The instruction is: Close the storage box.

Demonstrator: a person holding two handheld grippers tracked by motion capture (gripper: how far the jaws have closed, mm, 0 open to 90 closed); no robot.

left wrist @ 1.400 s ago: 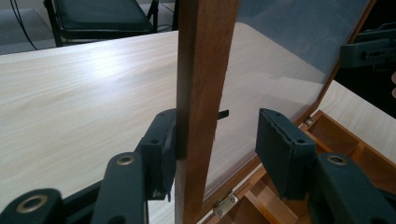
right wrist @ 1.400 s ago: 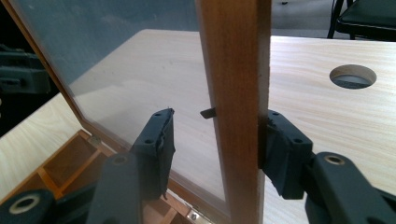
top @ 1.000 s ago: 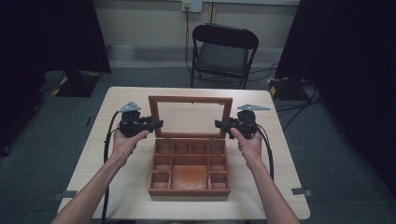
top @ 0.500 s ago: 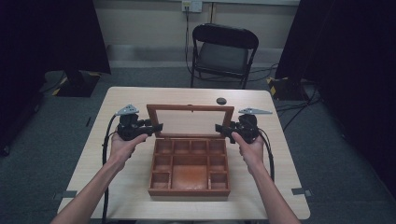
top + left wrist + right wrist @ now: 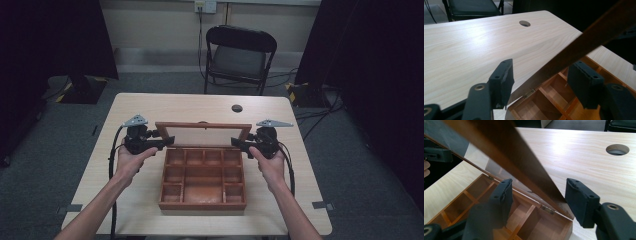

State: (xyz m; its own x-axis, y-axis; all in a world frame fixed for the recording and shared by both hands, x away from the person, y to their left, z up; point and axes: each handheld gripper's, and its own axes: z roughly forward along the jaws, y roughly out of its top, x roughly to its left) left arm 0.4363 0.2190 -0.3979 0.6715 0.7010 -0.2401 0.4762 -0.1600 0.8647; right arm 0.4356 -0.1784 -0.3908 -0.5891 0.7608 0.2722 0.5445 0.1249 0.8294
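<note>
Where you look down from the high view, your left gripper [image 5: 161, 144] and right gripper [image 5: 239, 145] flank the glazed lid [image 5: 202, 135] of a wooden compartment box [image 5: 202, 177] on the table [image 5: 150, 107]. Lid: raised, tilted, hinged at the box's far edge. Left gripper view: your jaws spread wide, lid frame [image 5: 576, 47] between them, untouched. Right gripper view: your jaws wide, straddling the lid's edge [image 5: 524, 162] above a hinge [image 5: 548, 210].

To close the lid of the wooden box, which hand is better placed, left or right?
Neither clearly: the left gripper and right gripper each straddle one side edge of the lid, jaws open. Using both together looks best.
</note>
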